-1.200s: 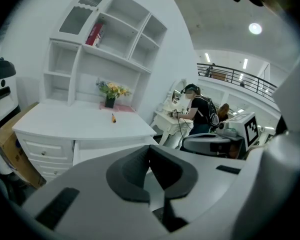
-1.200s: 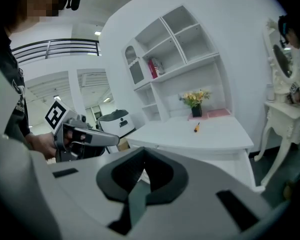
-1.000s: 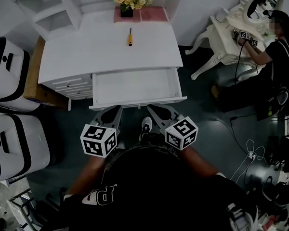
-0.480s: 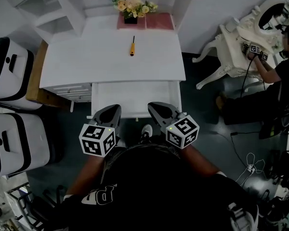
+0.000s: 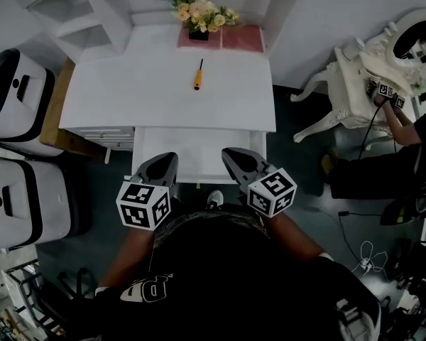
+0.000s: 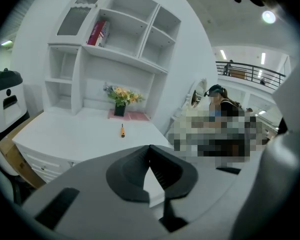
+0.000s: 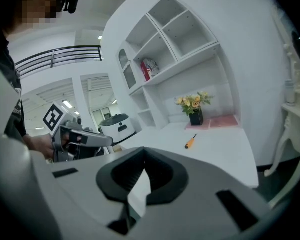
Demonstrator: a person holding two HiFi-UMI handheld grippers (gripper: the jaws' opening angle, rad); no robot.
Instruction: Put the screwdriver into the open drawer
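An orange-handled screwdriver [image 5: 198,74] lies on the white desk top [image 5: 128,91], toward the back, in front of the flowers. It also shows small in the left gripper view [image 6: 122,130] and the right gripper view [image 7: 190,142]. The drawer [image 5: 199,148] under the desk top stands pulled out, white inside. My left gripper [image 5: 158,168] and right gripper [image 5: 239,163] hover side by side over the drawer's front edge, well short of the screwdriver. Both are shut with nothing between the jaws. My left gripper [image 7: 77,139] also shows in the right gripper view.
A vase of flowers [image 5: 199,16] and a pink mat [image 5: 231,38] sit at the desk's back under a white shelf unit [image 6: 115,44]. Two white machines [image 5: 18,98] stand left. An ornate white table [image 5: 362,69] and a seated person [image 5: 419,141] are at the right.
Both grippers have moved forward toward the desk, from in front of the drawer to over its front edge. Their jaws stay shut. The screwdriver has not moved.
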